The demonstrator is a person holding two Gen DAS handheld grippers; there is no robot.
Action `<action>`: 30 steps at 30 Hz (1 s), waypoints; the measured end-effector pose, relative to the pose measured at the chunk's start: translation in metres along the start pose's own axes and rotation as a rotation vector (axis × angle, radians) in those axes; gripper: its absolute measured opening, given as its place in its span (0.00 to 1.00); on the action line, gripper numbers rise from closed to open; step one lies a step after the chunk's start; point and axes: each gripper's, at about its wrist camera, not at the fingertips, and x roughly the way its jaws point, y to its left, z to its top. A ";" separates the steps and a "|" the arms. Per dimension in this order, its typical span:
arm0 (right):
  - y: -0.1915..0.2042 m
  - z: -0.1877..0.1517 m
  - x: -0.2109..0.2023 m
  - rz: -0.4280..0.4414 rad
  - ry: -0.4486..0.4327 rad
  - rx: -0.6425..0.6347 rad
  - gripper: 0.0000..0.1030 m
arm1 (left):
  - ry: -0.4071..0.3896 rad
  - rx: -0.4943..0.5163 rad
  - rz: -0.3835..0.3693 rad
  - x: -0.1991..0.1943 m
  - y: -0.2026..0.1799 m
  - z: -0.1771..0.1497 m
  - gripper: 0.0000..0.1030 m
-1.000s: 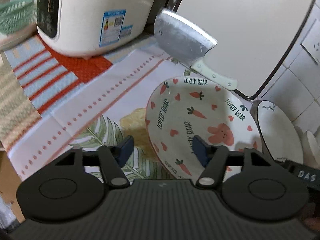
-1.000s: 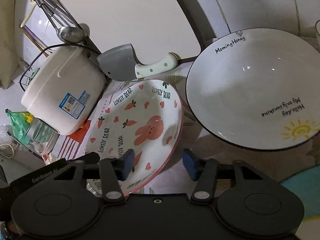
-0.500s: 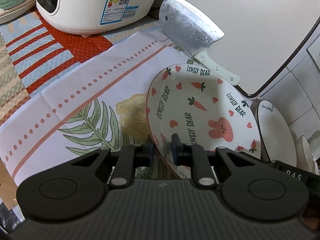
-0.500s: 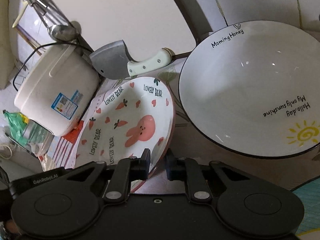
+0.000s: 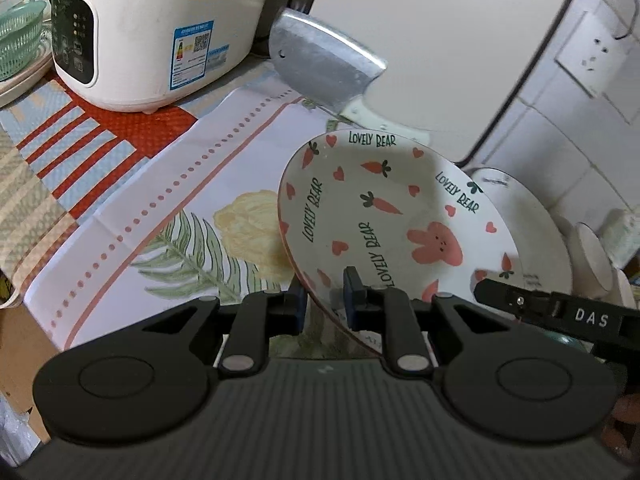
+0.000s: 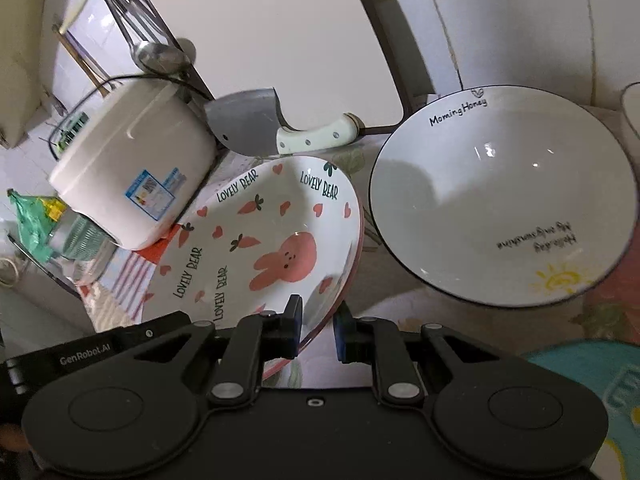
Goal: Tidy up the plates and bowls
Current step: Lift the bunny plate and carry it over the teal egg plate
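Note:
The white "Lovely Bear" plate (image 5: 384,220) with carrots, hearts and a pink rabbit is held tilted above the cloth. My left gripper (image 5: 325,298) is shut on its near left rim. My right gripper (image 6: 318,326) is shut on its near right rim; the plate also shows in the right wrist view (image 6: 264,248). A large white "Morning Honey" bowl (image 6: 504,196) with a black rim lies just right of the plate; its edge shows behind the plate in the left wrist view (image 5: 548,248).
A white rice cooker (image 5: 152,28) stands at the back left on a striped mat. A cleaver (image 5: 324,68) leans against a white board (image 5: 440,40) behind the plate. A green basket (image 5: 20,44) sits far left. Small white bowls (image 5: 596,256) stand at the right.
Both grippers closed from open onto the plate's rim a second ago. Since then the plate has lifted and tilted, moving toward the big bowl.

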 end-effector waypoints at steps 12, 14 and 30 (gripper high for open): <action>0.015 -0.021 -0.094 0.013 -0.037 -0.018 0.21 | 0.011 0.045 -0.053 -0.080 -0.040 -0.015 0.16; 0.015 -0.025 -0.112 0.014 -0.048 -0.030 0.21 | 0.004 0.066 -0.062 -0.093 -0.051 -0.019 0.16; -0.030 -0.075 -0.208 -0.079 -0.063 0.068 0.21 | 0.031 0.189 -0.150 -0.123 -0.128 -0.087 0.16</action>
